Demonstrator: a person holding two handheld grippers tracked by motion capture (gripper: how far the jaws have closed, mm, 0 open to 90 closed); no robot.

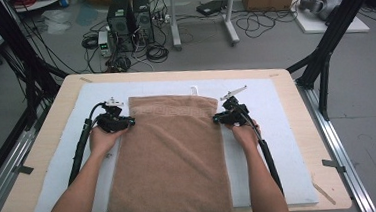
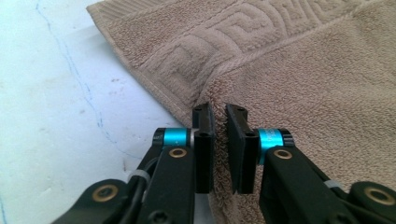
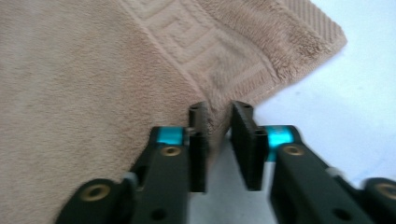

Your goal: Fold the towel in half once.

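My left tongs and my right tongs sit at the two side edges of the towel, one on each side, near its far end. The left tongs have narrowed to a thin gap with the towel's edge fold pinched between the pads. The right tongs are narrowed the same way, and a ridge of the towel edge sits between them; the left pad lies against the cloth, though blur keeps me from telling how firmly the other one presses.

No container is near either pair of tongs, and I can read no writing.

The towel is light brown, thick terry, folded into a long rectangle that runs from between my tongs back toward me and hangs over the near edge of the desk. Just beyond the tongs a woven band with an angular key pattern crosses it, then a ribbed hem. It lies on a white mat covering the desk. A small white loop pokes out at the far hem.
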